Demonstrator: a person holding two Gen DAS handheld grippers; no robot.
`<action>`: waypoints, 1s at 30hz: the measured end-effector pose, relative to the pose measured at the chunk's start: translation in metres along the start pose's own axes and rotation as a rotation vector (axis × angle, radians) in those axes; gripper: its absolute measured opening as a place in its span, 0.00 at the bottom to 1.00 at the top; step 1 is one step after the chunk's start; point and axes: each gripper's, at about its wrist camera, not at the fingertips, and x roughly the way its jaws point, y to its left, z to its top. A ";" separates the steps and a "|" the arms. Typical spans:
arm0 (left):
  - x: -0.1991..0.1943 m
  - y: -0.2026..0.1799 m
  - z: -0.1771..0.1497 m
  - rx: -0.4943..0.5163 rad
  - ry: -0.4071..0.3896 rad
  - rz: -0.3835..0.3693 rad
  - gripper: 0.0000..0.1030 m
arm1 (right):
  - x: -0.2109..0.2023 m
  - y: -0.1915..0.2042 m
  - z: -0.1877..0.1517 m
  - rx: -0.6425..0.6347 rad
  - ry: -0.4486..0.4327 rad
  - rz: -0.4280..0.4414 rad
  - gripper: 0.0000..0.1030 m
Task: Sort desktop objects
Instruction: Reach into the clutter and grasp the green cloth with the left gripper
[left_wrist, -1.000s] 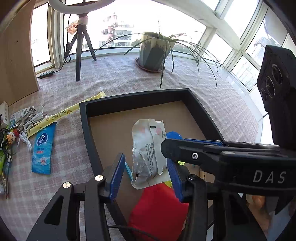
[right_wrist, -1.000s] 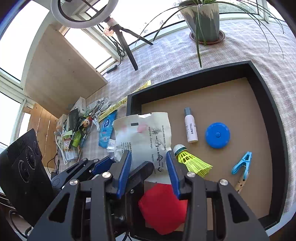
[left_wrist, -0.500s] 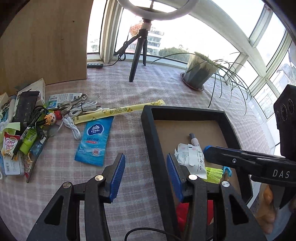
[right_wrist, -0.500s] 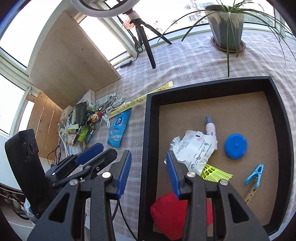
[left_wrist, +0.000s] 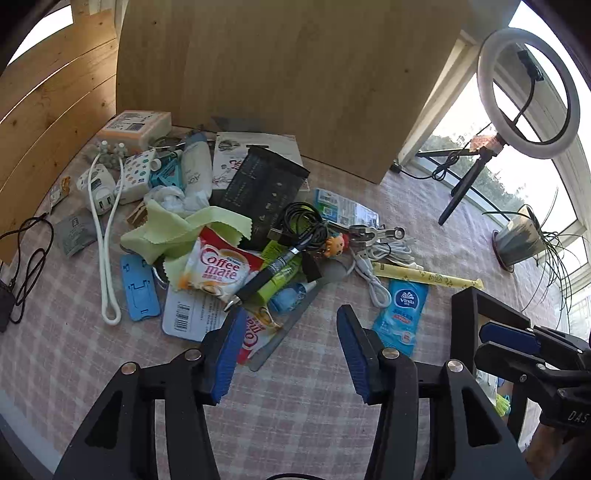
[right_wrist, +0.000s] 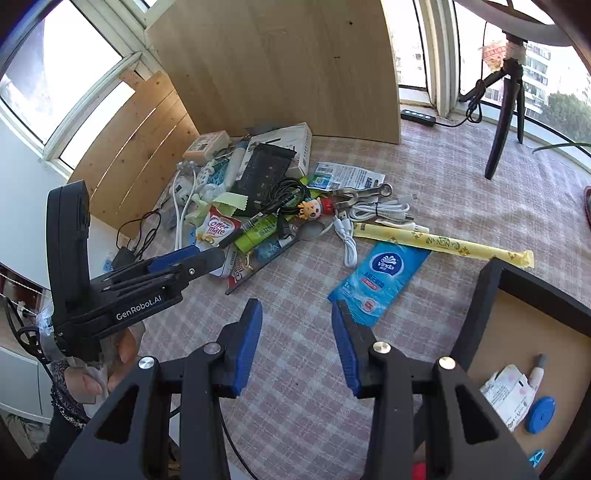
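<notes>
Both grippers are hovering over a checked tablecloth (right_wrist: 295, 369), each with nothing between its blue pads. The left gripper (left_wrist: 286, 349) is standing spread, its jaws having just been opening wider; the right gripper (right_wrist: 295, 343) is also standing apart. Just beyond them a blue Vinda wipes packet (right_wrist: 376, 275) is lying flat, with a yellow sachet strip (right_wrist: 443, 242) beside its far end. Farther left, a heap of clutter is sitting, topped by a Coffee mate packet (left_wrist: 218, 267). At the right, a black tray (right_wrist: 476, 314) is holding a crumpled white wrapper (right_wrist: 506, 393) and a blue round lid (right_wrist: 540, 414).
</notes>
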 end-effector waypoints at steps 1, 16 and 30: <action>0.000 0.013 0.006 -0.024 0.001 0.014 0.49 | 0.008 0.008 0.009 -0.024 0.013 0.007 0.39; 0.036 0.099 0.056 -0.216 0.092 0.034 0.50 | 0.125 0.081 0.084 -0.186 0.189 0.044 0.39; 0.084 0.111 0.073 -0.339 0.166 -0.016 0.58 | 0.188 0.099 0.100 -0.277 0.253 0.006 0.39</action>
